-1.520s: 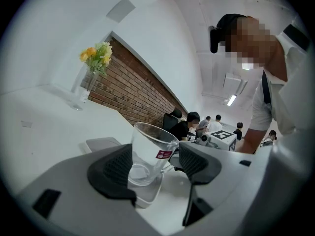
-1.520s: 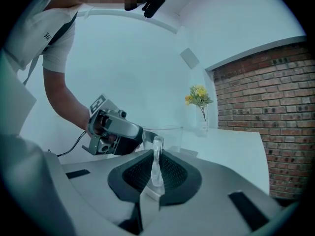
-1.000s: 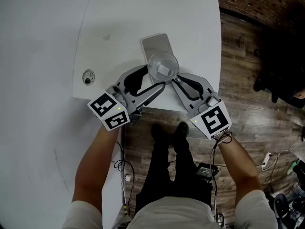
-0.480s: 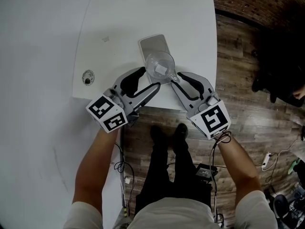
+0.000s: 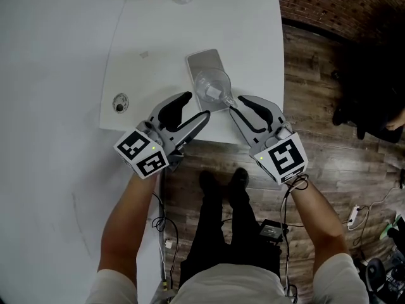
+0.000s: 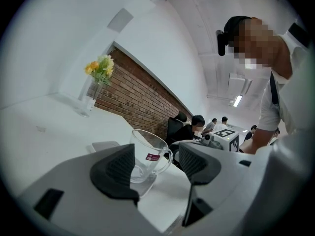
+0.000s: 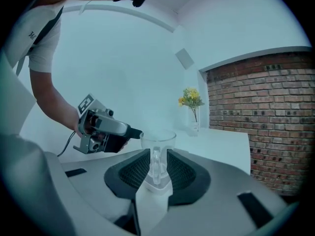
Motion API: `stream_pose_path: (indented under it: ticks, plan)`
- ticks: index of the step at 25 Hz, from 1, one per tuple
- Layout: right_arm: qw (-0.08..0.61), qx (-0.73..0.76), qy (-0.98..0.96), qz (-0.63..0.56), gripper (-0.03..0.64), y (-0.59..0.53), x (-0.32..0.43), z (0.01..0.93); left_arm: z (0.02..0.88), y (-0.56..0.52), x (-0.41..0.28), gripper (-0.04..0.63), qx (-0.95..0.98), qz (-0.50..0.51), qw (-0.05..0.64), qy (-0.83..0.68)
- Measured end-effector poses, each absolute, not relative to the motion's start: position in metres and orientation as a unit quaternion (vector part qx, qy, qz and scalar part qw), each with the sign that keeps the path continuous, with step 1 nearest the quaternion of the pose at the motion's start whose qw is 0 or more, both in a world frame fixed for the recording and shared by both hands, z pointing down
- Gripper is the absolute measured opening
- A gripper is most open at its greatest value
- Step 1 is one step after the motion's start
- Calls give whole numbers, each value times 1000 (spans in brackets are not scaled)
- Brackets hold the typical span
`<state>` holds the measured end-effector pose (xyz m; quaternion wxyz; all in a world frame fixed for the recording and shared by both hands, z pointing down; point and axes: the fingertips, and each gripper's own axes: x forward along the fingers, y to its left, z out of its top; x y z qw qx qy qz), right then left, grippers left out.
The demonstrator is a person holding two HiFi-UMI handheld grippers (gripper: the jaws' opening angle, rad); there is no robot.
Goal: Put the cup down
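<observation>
— Where is the cup (image 5: pixel 212 84)?
— It stands on a grey mat (image 5: pixel 202 61) near the edge of the white worktop (image 5: pixel 190 18). The right gripper (image 5: pixel 231 105) is clamped on its handle.
— And the left gripper (image 5: pixel 197 106)?
— Its jaws are apart, just beside the cup, holding nothing.
— Any writing?
— A small maroon sticker (image 6: pixel 153 157) on the glass, with print too small to read.

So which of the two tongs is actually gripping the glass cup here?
The right tongs: its jaws are shut on the handle of the cup. The left tongs is open, jaws apart, clamping nothing.
</observation>
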<state>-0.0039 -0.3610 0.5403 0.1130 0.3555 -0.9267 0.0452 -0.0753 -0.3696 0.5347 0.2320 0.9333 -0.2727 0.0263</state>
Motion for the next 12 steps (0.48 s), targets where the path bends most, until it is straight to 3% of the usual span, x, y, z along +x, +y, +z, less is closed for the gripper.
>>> stream_pose_path:
  ticks: [12]
  plan:
    - [108, 387, -916, 13, 92, -364, 13, 454, 434, -357, -77, 114, 940, 12, 168, -296]
